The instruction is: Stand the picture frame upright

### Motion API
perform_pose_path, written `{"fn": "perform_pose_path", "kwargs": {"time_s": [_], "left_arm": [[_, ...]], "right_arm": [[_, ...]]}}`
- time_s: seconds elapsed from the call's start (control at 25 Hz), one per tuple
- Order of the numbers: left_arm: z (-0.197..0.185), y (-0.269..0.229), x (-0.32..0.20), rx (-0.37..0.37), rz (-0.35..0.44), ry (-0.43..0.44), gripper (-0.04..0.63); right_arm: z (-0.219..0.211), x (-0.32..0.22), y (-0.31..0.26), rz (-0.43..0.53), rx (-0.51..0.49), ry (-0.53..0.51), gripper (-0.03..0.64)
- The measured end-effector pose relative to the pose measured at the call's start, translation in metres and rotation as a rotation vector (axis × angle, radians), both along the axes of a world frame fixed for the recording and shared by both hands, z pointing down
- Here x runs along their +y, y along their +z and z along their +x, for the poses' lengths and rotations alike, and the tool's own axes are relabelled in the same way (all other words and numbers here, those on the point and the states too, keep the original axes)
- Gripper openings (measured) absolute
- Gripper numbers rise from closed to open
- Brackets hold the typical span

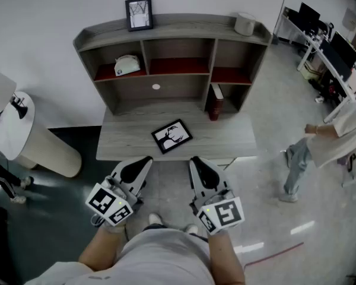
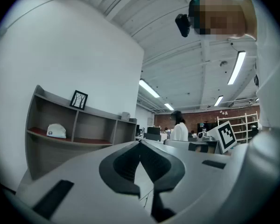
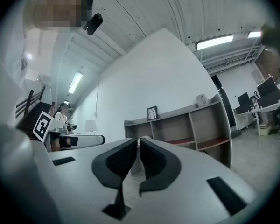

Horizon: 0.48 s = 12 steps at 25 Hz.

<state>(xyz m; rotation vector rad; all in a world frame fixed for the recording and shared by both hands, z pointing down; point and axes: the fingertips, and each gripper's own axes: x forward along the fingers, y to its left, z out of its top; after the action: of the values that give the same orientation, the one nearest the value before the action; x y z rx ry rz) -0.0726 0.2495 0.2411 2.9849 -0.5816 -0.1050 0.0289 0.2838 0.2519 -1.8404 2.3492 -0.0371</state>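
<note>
Picture frame: laid flat and face up on the desk top, near the front edge and about midway along it
Long axis: set askew, run from about 8 o'clock to 2 o'clock in the head view; which side of the black-and-white print is its top cannot be told
Left gripper: held off the desk's front edge, at 7 o'clock from the picture frame and apart from it; the jaws are pressed together at the tips, and nothing is pinched
Right gripper: held at 5 o'clock from the picture frame, apart from it; the jaws are drawn almost together, only a sliver is left between the pads, and nothing is held
Shelf unit: stood at the back of the desk, at 12 o'clock from the picture frame
Second frame: stood upright on the shelf unit's top, at 11 o'clock
Red book: stood on end at 2 o'clock, near the picture frame but not touching it
Person: seen on the floor at 3 o'clock, well apart from the desk
</note>
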Motion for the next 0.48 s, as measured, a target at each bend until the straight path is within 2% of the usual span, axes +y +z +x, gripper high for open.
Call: {"fn": "perform_pose_path", "kwargs": {"time_s": [0.32,0.48], "left_arm": [[0.014,0.004,0.012,-0.036,-0.017,-0.001,0.014],[0.028,0.003,0.022,-0.025,-0.018,0.005,0.014]], "right_arm": [[0.011,0.011,-0.001,-0.003,0.022,-0.012,0.035],[0.024,0.019,0.0,0.002,0.033,-0.013,0.035]]}}
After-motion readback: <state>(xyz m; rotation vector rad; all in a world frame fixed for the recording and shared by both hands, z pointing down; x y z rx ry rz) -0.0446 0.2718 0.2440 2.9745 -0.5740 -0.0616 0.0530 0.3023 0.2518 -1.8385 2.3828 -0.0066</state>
